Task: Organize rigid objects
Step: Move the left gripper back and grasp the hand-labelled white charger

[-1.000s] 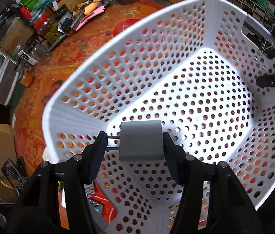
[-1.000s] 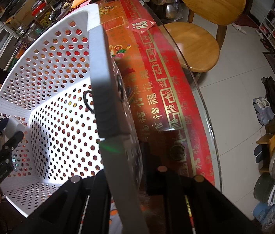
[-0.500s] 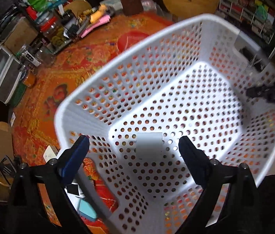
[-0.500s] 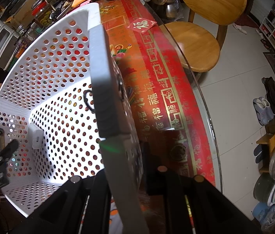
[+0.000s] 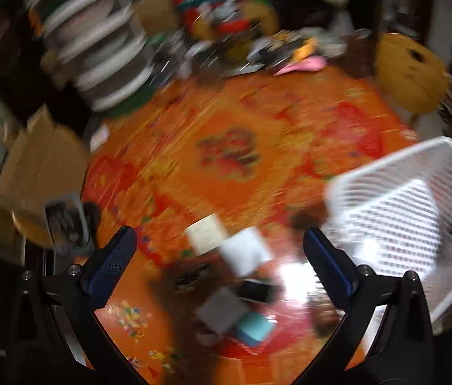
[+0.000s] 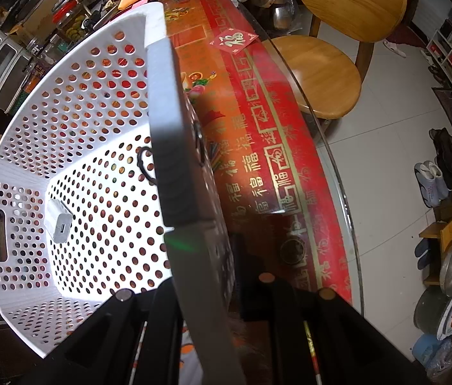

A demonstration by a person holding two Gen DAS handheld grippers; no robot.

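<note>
Left wrist view: all is blurred. The left tongs (image 5: pixel 219 250) are opening, nothing between them, above small unclear things on the table (image 5: pixel 258 122); the basket (image 5: pixel 396 205) is cut off at right.

Right wrist view: the right tongs (image 6: pixel 200 292), mostly hidden, are clenched on the basket (image 6: pixel 158 64) rim. A white charger (image 6: pixel 58 223) lies inside.

Round glass-topped table (image 6: pixel 331 173) under a red and orange patterned cloth with gold characters (image 6: pixel 258 147); red diamond paper sticker (image 6: pixel 234 41) near its far edge. Round wooden stool (image 6: pixel 319 73) and curved wooden chair back (image 6: pixel 351 0) just beside the table on pale floor tiles (image 6: pixel 383 147). Far side: blurred stack of clear plastic drawers (image 5: pixel 97 48) and brown cardboard (image 5: pixel 39 166).
</note>
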